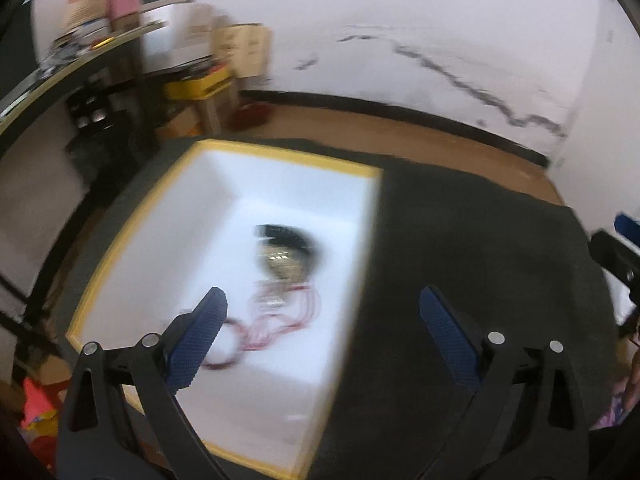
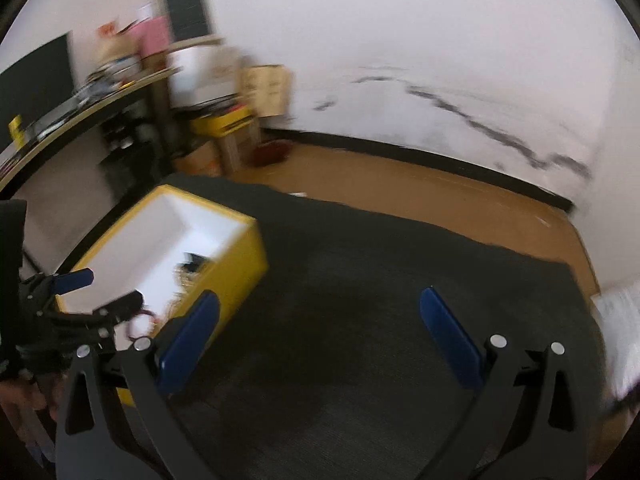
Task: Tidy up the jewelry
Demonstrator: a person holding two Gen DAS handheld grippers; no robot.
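The jewelry (image 1: 286, 276) lies in a little heap on the white floor of the yellow box (image 1: 132, 216). The picture is blurry, but the heap looks like a dark band at the far end, something shiny and gold in the middle, and thin red strings at the near end. So the heap runs long from far to near inside the box, with the red strings closest to the tongs.

The left gripper (image 1: 322, 300) hangs right over the box. Its two blue fingers stand wide apart and hold nothing. One finger is above the red strings, inside the box. The other finger is out past the box's right wall, above the dark mat (image 1: 480, 240). So the heap sits just ahead of the left gripper and a bit to its left side.

The right gripper (image 2: 320, 304) is off to the right of the box, over the bare mat. Its fingers are wide apart too, and it holds nothing. From there the box (image 2: 236, 264) is to its left, and only a small bit of the jewelry shows over the wall.

I think the left gripper is much nearer to the jewelry. If anything in the box needs moving, that one could reach it best, by sliding a little to the left first.

The box sits on the mat. Past the mat are a brown floor and a white wall.
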